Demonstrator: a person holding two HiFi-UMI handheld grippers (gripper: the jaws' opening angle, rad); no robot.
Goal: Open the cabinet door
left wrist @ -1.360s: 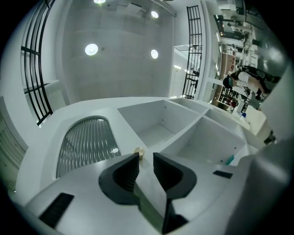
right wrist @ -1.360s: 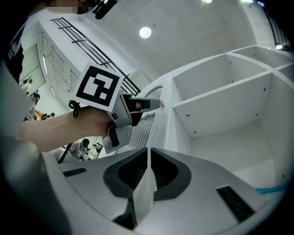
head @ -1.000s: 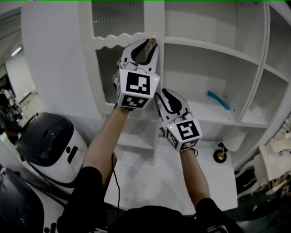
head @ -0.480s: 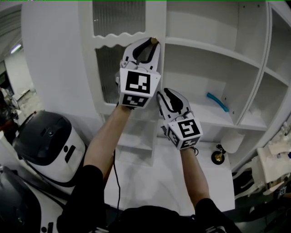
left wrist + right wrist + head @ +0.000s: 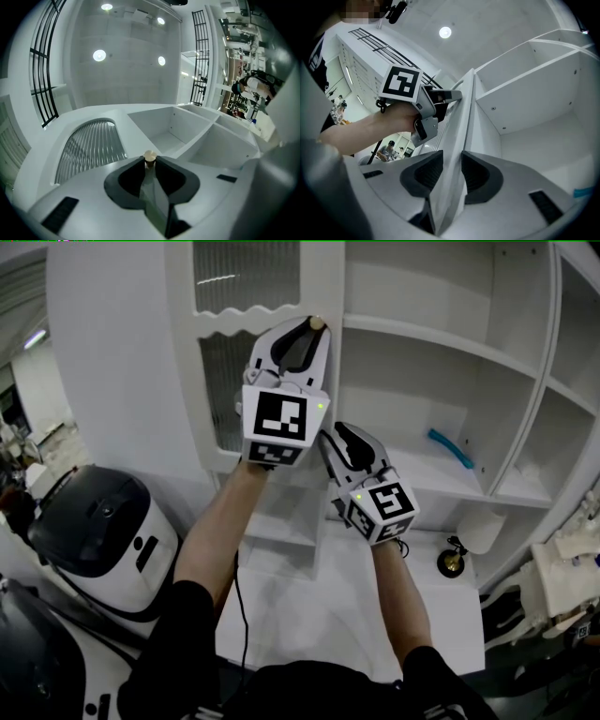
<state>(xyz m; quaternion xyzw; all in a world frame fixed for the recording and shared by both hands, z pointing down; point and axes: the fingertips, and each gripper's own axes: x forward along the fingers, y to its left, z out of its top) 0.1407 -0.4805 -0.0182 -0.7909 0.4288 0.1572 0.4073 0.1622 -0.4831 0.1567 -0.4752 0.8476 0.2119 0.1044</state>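
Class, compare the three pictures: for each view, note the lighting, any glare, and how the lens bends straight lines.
Head view: even, soft light; the shelves bow towards the edges. Left gripper view: strong fisheye with black corners, ceiling lights flare white, the knob is sharp. Right gripper view: same fisheye, one bright ceiling lamp, the door edge looms large near the lens.

Round ceiling lights (image 5: 99, 55), perhaps concrete ceiling (image 5: 131, 75).

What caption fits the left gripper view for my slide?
Left gripper shut on the small knob of the white cabinet door.
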